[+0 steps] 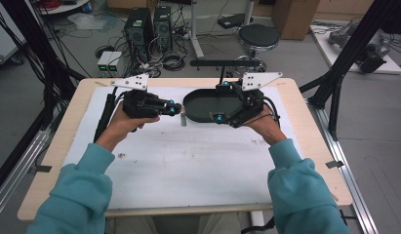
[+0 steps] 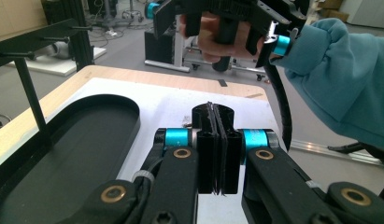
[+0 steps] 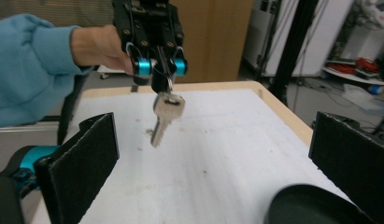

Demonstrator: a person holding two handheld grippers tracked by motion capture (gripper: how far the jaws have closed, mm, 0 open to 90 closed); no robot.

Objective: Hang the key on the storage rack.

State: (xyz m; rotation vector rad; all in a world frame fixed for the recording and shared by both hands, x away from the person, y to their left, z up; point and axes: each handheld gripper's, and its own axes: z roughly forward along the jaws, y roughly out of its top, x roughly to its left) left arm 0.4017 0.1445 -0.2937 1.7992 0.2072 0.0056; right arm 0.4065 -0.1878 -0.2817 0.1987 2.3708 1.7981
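A silver key (image 3: 164, 116) hangs blade-down from a small ring, and my left gripper (image 3: 160, 77) is shut on that ring above the white mat. In the high view the key (image 1: 183, 120) dangles just left of the black oval tray (image 1: 198, 105). In the left gripper view the left gripper's (image 2: 217, 116) jaws are pressed together and the key is hidden below them. My right gripper (image 1: 220, 101) hovers over the tray and faces the key. It is open wide, with pads (image 3: 84, 158) far apart and nothing between them.
A white mat (image 1: 188, 161) covers the wooden table (image 1: 315, 146). A thin black stand (image 2: 33, 100) rises at the tray's far rim. Beyond the table are computer towers (image 1: 139, 29), a stool (image 1: 259, 36) and black frame posts (image 1: 344, 58).
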